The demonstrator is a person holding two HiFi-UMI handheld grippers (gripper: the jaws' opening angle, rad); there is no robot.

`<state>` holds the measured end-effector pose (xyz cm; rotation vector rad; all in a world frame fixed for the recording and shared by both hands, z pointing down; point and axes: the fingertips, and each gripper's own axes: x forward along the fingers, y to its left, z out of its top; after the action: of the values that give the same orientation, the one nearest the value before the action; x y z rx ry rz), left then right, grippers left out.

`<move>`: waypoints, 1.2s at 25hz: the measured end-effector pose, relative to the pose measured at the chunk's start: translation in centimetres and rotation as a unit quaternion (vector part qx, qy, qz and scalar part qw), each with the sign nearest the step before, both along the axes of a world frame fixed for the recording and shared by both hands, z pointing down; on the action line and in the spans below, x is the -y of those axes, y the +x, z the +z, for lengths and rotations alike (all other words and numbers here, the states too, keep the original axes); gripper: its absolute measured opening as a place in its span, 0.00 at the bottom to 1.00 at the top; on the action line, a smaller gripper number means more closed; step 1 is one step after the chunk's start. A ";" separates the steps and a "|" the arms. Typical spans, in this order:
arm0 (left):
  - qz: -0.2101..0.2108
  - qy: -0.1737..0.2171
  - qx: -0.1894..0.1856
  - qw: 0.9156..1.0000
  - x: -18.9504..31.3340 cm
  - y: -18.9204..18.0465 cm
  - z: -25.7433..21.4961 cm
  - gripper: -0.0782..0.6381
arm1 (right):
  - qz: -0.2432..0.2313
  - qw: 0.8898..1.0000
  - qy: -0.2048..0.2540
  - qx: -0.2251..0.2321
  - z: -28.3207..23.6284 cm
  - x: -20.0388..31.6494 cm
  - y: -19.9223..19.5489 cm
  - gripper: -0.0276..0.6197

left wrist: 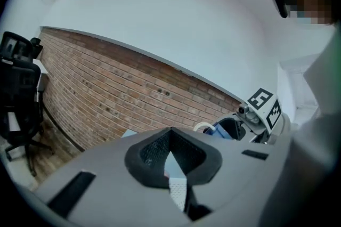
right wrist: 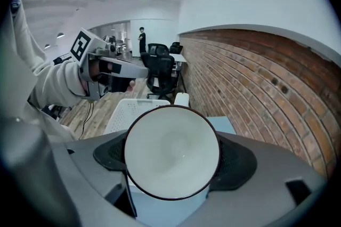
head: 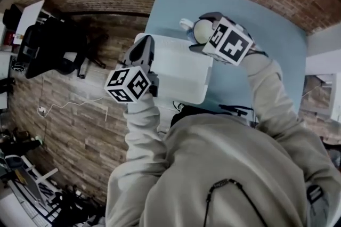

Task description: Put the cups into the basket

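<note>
Right gripper view, nearest thing first: what sits in the jaws? asks the note-taker.

Observer: The right gripper [right wrist: 170, 167] has its jaws clamped on a round cup, white inside with a dark rim [right wrist: 171, 148]. The dark pads press its two sides and the mouth faces the camera. Held clear of any surface.

Note-taker: Position against the target?

Observer: The white perforated plastic basket [right wrist: 123, 114] lies just beyond the cup, on the light blue table [head: 266, 71]. In the head view the cup is at the basket's far right corner, beside the rim and not over the inside. Not yet placed. A small white object [right wrist: 181, 99] stands on the table just past that corner; too small to identify.

Note-taker: Other hand?

Observer: The left gripper [left wrist: 171, 138] hangs over the basket's left edge, jaws together at the tips, nothing between them. Beyond the table are a red brick wall [right wrist: 266, 87] and black office chairs [right wrist: 160, 69].

Note-taker: Failure modes?

Observer: Judgement only.
1. If the cup is released at this corner, it could catch the rim and tip onto the table.
2. The grip is on a smooth curved wall, so the cup may slip or swivel if the wrist turns quickly.
3. A swing inward could knock the small white object, or meet the left gripper above the basket.
</note>
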<state>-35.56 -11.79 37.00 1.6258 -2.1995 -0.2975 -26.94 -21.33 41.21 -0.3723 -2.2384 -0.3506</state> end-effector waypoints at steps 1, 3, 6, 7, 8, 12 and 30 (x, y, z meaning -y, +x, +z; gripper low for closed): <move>-0.007 -0.001 0.002 1.000 -1.0 -0.7 0.0 0.10 | -0.012 1.000 0.000 0.001 -0.2 -1.2 -0.8 0.70; -0.014 -0.004 0.002 1.000 -2.5 -1.5 0.1 0.10 | -0.035 0.999 0.002 -0.003 -0.2 -3.4 -2.1 0.70; 0.000 -0.018 -0.004 1.000 -3.3 -1.3 1.3 0.10 | -0.063 0.998 0.004 -0.021 1.2 -6.2 -3.4 0.70; 0.005 -0.022 -0.007 1.000 -3.3 -1.2 1.8 0.10 | -0.071 0.997 0.005 -0.028 1.9 -7.0 -3.9 0.70; 0.008 -0.024 -0.012 1.000 -3.3 -1.1 2.2 0.10 | -0.079 0.996 0.006 -0.035 2.6 -7.7 -4.2 0.70; 0.004 -0.032 -0.034 0.999 -4.0 -0.9 4.0 0.10 | -0.104 0.992 0.004 -0.068 5.6 -9.4 -4.4 0.70; -0.050 -0.028 -0.104 0.993 -6.8 -1.8 10.0 0.10 | -0.163 0.971 0.043 -0.168 19.8 -13.0 -4.1 0.70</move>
<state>-37.36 -5.02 46.98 1.3907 -2.1147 -0.4099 -31.00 -8.34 60.99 -0.7016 -1.8250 -0.5140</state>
